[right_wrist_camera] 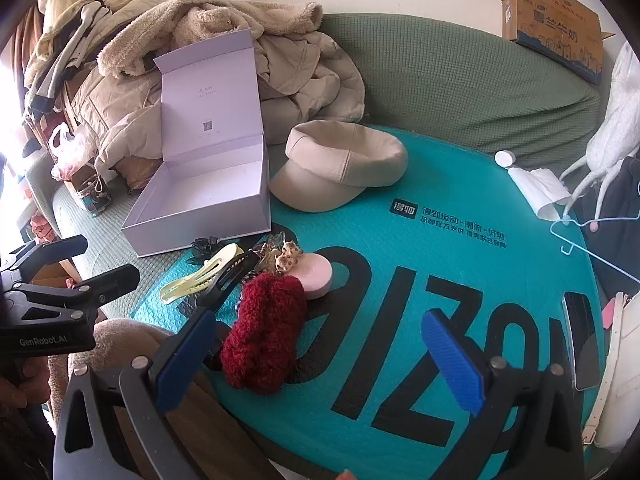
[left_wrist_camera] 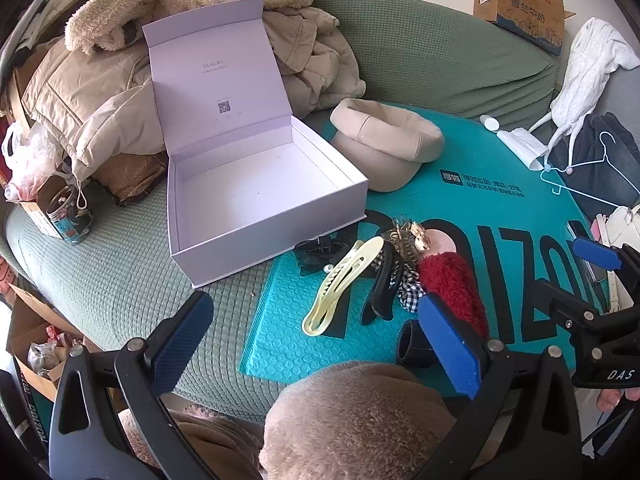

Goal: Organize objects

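An open white box (left_wrist_camera: 256, 200) with its lid up sits empty on the green sofa; it also shows in the right wrist view (right_wrist_camera: 200, 200). In front of it, on a teal bubble mailer (left_wrist_camera: 500, 216), lie a yellow hair clip (left_wrist_camera: 340, 284), black claw clips (left_wrist_camera: 384, 284), a gold clip (left_wrist_camera: 404, 236), a red fuzzy hair piece (left_wrist_camera: 452, 284) and a pink round case (right_wrist_camera: 318, 276). My left gripper (left_wrist_camera: 316, 332) is open and empty, hovering short of the clips. My right gripper (right_wrist_camera: 320, 356) is open and empty above the red fuzzy hair piece (right_wrist_camera: 264, 336).
A beige cap (left_wrist_camera: 388, 144) lies right of the box. Piled beige coats (left_wrist_camera: 100, 92) sit behind the box. A cardboard box (left_wrist_camera: 520, 4) rests on the sofa back. A blue hanger (left_wrist_camera: 588, 176), white cloth and a phone (right_wrist_camera: 582, 336) lie at the right.
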Demonstrator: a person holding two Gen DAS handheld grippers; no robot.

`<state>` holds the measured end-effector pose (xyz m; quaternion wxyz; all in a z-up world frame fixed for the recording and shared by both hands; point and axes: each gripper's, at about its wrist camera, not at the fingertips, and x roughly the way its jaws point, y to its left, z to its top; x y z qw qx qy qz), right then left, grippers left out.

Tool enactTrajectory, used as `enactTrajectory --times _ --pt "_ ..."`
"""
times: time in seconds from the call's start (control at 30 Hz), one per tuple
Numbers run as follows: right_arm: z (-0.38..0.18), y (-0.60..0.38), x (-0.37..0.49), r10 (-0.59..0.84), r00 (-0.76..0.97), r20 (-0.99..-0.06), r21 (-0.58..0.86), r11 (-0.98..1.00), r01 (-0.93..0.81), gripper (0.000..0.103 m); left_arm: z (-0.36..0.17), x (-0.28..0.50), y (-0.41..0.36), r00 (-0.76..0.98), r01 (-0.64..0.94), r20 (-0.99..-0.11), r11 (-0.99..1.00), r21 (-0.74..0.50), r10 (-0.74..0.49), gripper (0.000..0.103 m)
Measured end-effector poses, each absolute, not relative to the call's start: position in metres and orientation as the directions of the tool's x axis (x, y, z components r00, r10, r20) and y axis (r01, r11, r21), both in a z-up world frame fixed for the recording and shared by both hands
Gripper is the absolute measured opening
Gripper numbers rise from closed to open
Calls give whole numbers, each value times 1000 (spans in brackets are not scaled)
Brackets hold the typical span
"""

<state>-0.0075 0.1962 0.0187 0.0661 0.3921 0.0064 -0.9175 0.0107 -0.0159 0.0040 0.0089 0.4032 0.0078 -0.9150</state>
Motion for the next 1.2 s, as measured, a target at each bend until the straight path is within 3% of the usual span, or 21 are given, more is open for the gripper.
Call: enactTrajectory --times 1.2 --pt "18 190 -10 -93 -667 -739 5 -991 132 103 7 15 -14 -673 20 -739 -1000 -11 -5 102"
